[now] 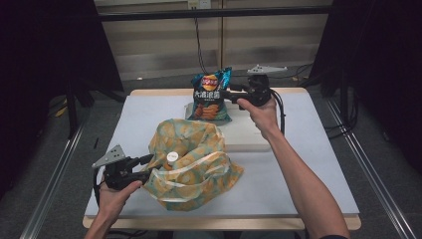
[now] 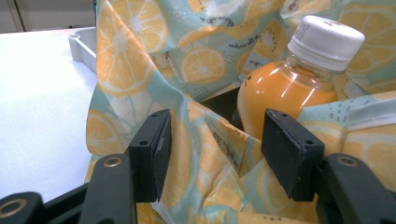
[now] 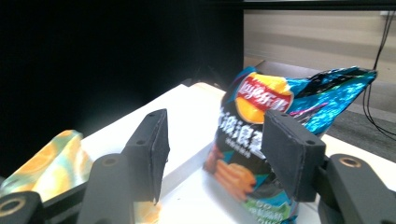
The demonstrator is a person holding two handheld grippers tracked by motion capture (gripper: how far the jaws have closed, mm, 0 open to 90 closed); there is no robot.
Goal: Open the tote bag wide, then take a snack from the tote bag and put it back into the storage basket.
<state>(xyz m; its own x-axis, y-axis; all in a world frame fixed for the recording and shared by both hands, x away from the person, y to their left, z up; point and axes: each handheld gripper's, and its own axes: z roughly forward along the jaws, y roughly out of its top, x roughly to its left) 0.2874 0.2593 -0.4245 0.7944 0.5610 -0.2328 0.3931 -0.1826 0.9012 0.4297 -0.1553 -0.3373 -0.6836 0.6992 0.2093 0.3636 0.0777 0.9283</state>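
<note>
Nearest us, left gripper fingers straddle bag fabric unclamped; right gripper fingers apart beside chips, which we might topple.

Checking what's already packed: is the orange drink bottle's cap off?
No, the bottle standing inside the citrus-print bag has its white cap screwed on top, as the left gripper view shows.

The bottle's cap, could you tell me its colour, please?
White cap; clearest in the left gripper view.
</note>
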